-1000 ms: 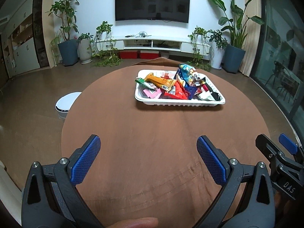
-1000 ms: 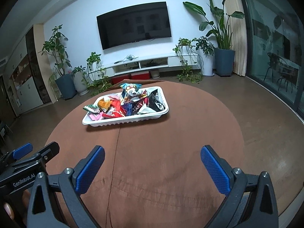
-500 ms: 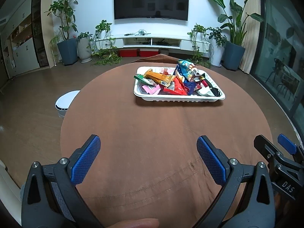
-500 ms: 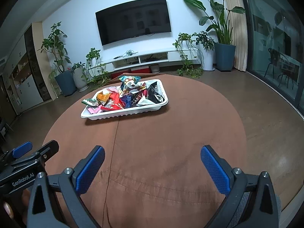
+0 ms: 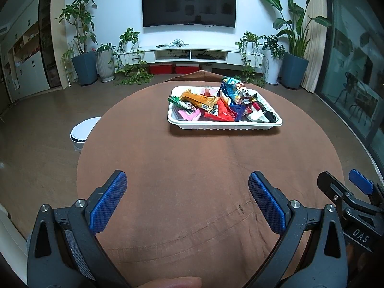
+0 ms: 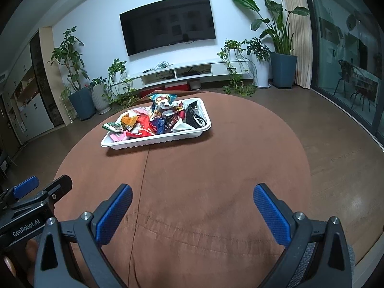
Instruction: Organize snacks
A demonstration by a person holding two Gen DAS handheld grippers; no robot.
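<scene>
Round brown table [image 5: 192,168], white tray [image 5: 223,125] of snacks [image 5: 216,105] at 12 o'clock, nothing between, left gripper [image 5: 187,204] and right gripper [image 6: 192,212] wide open, empty, tray slightly farther than before.

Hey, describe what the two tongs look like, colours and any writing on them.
Both tongs, left and right, are black plastic clamp frames with triangular cut-outs, silver rivets and blue cross-hatched pads. Seen from the other camera, the left body reads "GenRobot.AI" and the right reads "DAS". Grey fabric shows at each handle.
</scene>
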